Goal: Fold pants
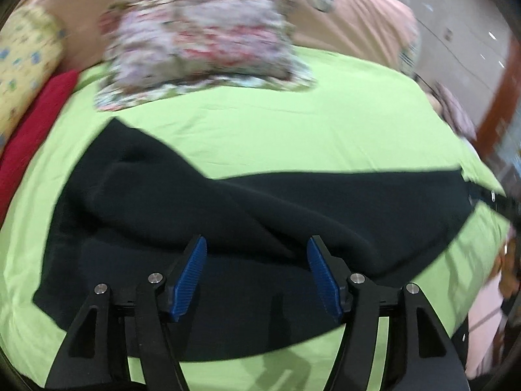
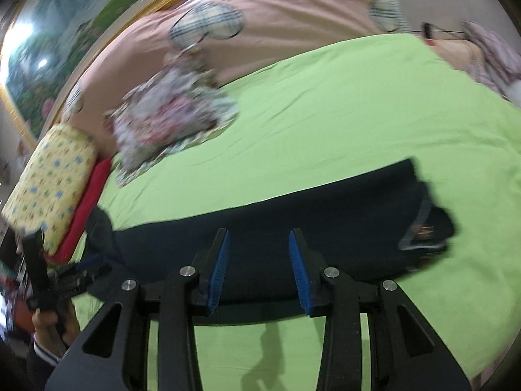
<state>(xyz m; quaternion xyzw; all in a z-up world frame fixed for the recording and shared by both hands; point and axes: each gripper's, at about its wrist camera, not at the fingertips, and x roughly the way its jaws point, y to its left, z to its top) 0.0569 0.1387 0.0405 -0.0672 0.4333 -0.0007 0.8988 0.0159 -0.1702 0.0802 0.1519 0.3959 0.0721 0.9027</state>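
Black pants (image 1: 202, 215) lie spread across a green bedsheet (image 1: 276, 130), with a raised fold running through the middle. My left gripper (image 1: 257, 244) is open and empty just above the pants' near part, blue pads apart. In the right wrist view the pants (image 2: 325, 208) stretch left to right, the grey-lined waistband (image 2: 423, 228) at the right end. My right gripper (image 2: 259, 238) is open and empty above the pants' near edge. The left gripper (image 2: 78, 270) shows at the far left of that view.
A floral pillow (image 1: 202, 45) lies at the back of the bed. A yellow bolster (image 1: 22, 62) and a red cloth (image 1: 35, 120) sit at the left. A pink quilt (image 2: 276, 9) is piled behind. The bed edge drops off at the right (image 1: 482, 169).
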